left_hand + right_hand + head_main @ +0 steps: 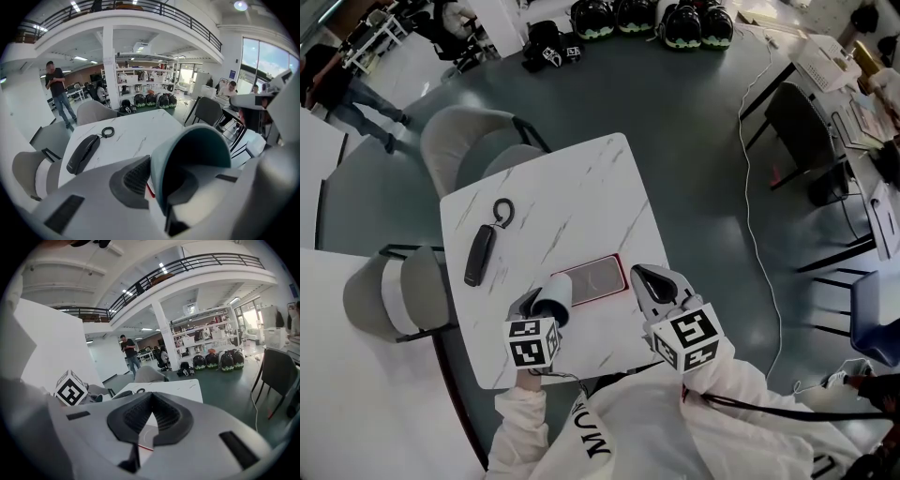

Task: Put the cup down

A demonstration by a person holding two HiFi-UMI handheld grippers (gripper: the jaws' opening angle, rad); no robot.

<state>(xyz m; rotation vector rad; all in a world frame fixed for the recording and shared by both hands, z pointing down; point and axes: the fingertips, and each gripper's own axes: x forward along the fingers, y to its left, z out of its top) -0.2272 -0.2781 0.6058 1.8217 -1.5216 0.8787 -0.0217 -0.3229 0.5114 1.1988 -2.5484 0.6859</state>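
**Nearly down: cup not yet on the table**

The cup [187,154], pale outside and teal within, hung tilted on its side, its wall pinched in my left gripper [539,305], one jaw inside the rim. It was low over the marble table [572,187], at the red-edged mat [598,277]; righting, setting down and release remained, I judged. My right gripper [151,420] had its jaws pressed together on nothing

I see bright, even indoor light from ceiling strips [75,6]; the window [266,58] blows out. Shadows are faint. Both gripper views bend into dark round edges, and the near cup [187,154] is soft.
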